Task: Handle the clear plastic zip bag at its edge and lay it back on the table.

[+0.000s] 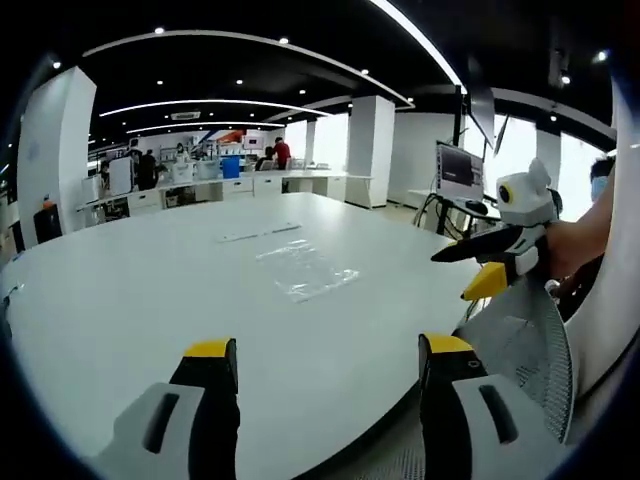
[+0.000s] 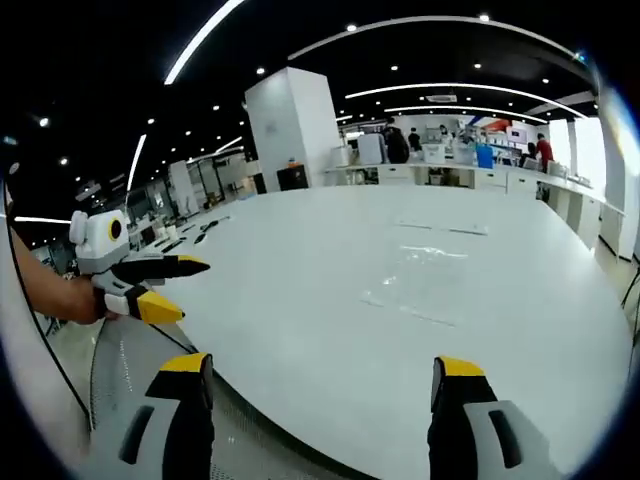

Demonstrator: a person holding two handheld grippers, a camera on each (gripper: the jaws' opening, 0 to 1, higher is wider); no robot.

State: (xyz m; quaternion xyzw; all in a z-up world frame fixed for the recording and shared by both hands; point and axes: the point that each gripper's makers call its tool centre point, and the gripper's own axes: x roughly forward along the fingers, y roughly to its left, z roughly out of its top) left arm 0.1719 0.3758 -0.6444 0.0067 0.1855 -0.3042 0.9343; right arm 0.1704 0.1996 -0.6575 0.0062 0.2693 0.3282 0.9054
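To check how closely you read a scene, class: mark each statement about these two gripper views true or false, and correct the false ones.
1. The clear plastic zip bag lies flat on the large white table. True.
2. The left gripper holds the bag. False: its jaws stand open with nothing between them, short of the bag.
3. The right gripper has its jaws apart. True.
4. The bag sits in a red tray. False: it lies directly on the table.
5. A narrow clear strip lies beyond the bag. True.
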